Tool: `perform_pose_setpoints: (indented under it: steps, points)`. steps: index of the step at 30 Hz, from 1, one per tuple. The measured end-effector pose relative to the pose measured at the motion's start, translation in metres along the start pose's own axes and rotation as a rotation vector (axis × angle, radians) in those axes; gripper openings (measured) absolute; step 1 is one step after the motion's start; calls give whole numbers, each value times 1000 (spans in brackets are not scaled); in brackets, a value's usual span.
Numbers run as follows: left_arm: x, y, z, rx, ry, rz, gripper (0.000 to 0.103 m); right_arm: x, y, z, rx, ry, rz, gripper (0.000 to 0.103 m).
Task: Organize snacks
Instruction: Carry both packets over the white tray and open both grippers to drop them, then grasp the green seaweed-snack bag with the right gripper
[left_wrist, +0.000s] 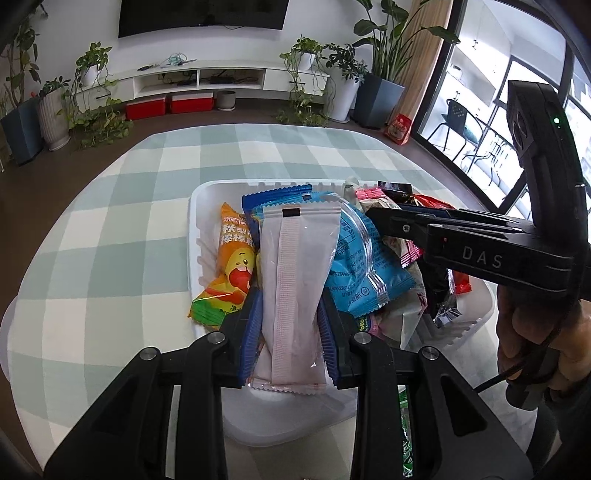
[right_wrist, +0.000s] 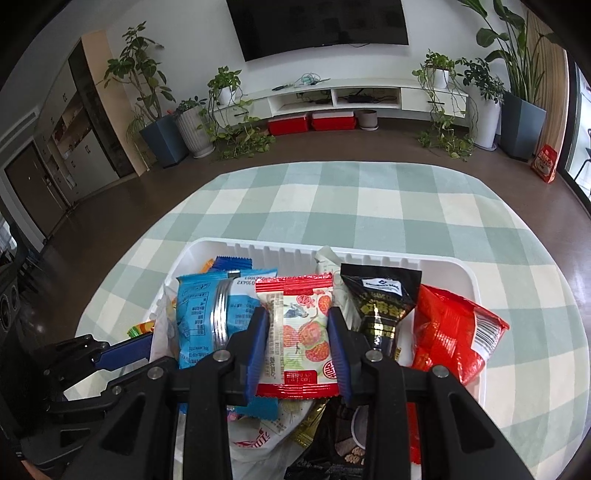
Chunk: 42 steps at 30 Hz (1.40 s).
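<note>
A white tray (left_wrist: 195, 236) full of snack packets sits on a green checked rug. My left gripper (left_wrist: 290, 325) is shut on a pale pink packet (left_wrist: 295, 280) and holds it over the tray's near edge. Beside it lie an orange packet (left_wrist: 231, 269) and a blue packet (left_wrist: 362, 266). My right gripper (right_wrist: 297, 343) is shut on a red-edged fruit-print packet (right_wrist: 299, 332) above the tray (right_wrist: 469, 284). A blue packet (right_wrist: 210, 314), a black packet (right_wrist: 380, 306) and a red packet (right_wrist: 450, 332) lie around it. The right gripper also shows in the left wrist view (left_wrist: 376, 214).
The checked rug (left_wrist: 110, 221) spreads around the tray on a dark floor. A white TV console (right_wrist: 343, 96), red boxes (right_wrist: 310, 122) and potted plants (right_wrist: 192, 125) line the far wall. A glass door (left_wrist: 491, 122) is on the right.
</note>
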<state>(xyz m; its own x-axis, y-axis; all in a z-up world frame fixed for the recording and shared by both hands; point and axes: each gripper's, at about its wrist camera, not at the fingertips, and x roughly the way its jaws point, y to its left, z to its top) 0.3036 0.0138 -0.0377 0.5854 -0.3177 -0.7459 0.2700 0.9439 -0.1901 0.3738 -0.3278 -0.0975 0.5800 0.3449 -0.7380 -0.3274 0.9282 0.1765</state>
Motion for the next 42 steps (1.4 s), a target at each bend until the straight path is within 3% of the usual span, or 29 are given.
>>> perform_pose_setpoints:
  steps: [12,14,15,26,29,33,38,42]
  points:
    - [-4,-2,0,14,0,12,31,0,4,2,-36,-5,-34,39]
    - [-6,-2,0,14,-9,10,56,-2,4,1,-34,-11,-36,39]
    - [-7,-3,0,14,-16,8,61,-3,4,0,-34,-14,-37,39]
    - [-15,-4,-4,21,-28,13,64,-22,8,-7,-47,-49,-34,42]
    - [-25,-2,-7,19,-51,23,72,-35,8,-10,-39,-81,-33,49]
    - [-42,-1,-13,20,-77,27,78,-55,5,-17,-6,-116,-2,66]
    - [-66,-7,-34,34,-94,20,101,-81,5,-40,33,-129,22,85]
    - [-81,-14,-59,51,-87,39,102,-101,5,-67,84,-138,33,94]
